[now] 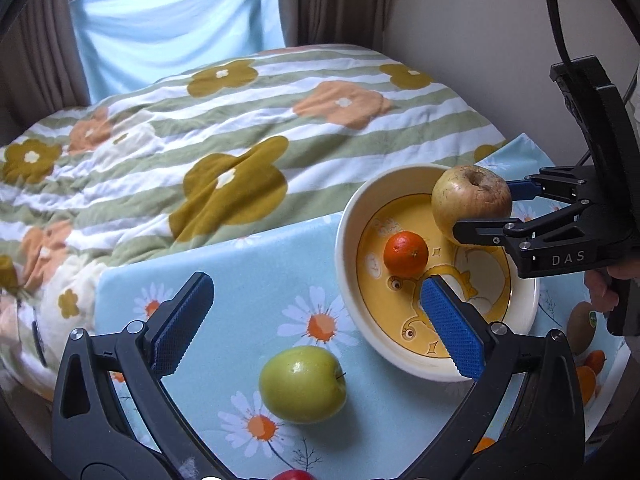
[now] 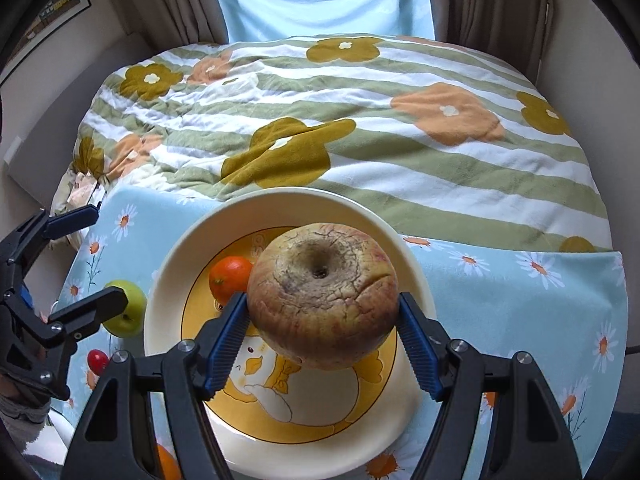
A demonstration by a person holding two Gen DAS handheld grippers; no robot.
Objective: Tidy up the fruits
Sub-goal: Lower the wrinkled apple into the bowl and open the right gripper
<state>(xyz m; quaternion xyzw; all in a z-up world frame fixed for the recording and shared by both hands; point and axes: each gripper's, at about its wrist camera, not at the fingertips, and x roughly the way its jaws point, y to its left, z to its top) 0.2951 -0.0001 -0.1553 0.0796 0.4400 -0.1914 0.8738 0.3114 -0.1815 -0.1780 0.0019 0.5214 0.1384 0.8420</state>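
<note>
My right gripper [image 2: 322,300] is shut on a wrinkled brownish apple [image 2: 322,296] and holds it above a cream bowl [image 2: 168,280] with a yellow cartoon inside. In the left wrist view the same apple [image 1: 470,200] hangs over the bowl's [image 1: 348,240] far right rim. A tangerine [image 1: 405,252] lies inside the bowl. My left gripper [image 1: 316,284] stands wide open with nothing between its fingers. It hovers over the daisy tablecloth, above a green apple [image 1: 302,384] that lies just left of the bowl.
A small red fruit [image 1: 290,475] lies at the near table edge. A kiwi [image 1: 580,328] and orange fruit [image 1: 586,380] sit right of the bowl. Behind the table is a bed with a floral striped quilt [image 1: 240,128]; a wall [image 1: 480,40] stands at the right.
</note>
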